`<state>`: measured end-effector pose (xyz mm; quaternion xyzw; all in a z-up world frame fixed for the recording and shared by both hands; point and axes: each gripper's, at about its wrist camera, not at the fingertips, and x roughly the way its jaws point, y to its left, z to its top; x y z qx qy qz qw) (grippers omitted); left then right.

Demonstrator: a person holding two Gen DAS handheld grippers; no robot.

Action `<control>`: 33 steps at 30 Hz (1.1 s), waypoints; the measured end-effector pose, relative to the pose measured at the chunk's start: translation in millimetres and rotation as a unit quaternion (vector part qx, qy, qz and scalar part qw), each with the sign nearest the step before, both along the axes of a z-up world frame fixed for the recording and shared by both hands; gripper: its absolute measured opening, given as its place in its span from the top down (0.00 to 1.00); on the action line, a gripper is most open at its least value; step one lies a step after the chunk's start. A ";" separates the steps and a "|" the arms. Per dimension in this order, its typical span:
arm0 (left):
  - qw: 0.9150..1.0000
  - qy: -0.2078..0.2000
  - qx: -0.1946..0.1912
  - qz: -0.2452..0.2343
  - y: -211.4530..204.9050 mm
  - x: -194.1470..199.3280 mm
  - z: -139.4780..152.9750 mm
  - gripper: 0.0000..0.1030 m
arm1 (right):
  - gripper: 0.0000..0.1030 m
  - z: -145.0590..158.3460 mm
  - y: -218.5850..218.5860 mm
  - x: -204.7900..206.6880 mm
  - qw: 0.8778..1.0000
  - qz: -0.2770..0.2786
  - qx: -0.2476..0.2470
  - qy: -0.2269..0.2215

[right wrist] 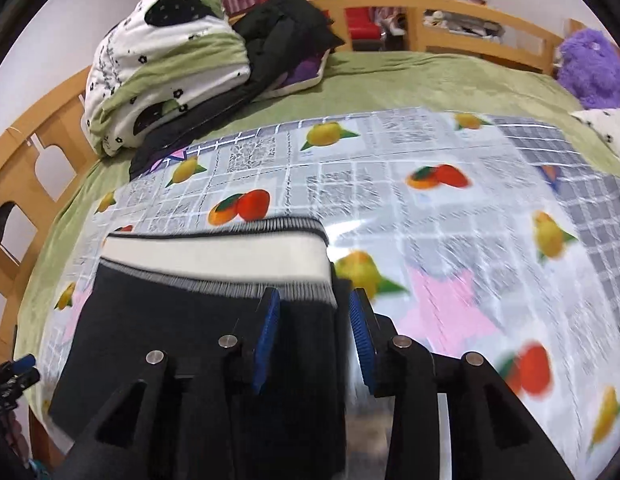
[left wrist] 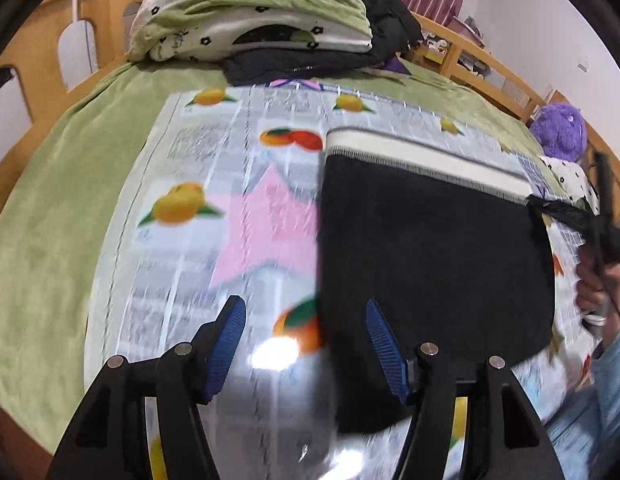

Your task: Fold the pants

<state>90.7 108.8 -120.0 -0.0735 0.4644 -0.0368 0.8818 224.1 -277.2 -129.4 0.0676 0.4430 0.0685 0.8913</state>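
The black pants [right wrist: 197, 344] were found lying folded into a compact block on the fruit-printed mat [right wrist: 450, 208], white waistband away from the cameras. The right gripper [right wrist: 314, 340] was set astride their right edge, jaws apart, while the left gripper [left wrist: 305, 344] was held wide open over their left edge. A final fold or smoothing was judged to remain, needing a firm pinch; the bedding pile [right wrist: 161, 60] and purple plush toy [right wrist: 590, 68] lay well apart.

Black pants [right wrist: 197, 332] white-banded, fruit-print cloth [right wrist: 430, 208], green bedspread [right wrist: 410, 80]
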 end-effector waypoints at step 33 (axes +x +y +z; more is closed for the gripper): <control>0.999 0.010 0.007 -0.048 -90.3 153.2 -35.9 0.33 | 0.76 -29.2 45.1 15.8 0.993 0.054 -0.079 -0.067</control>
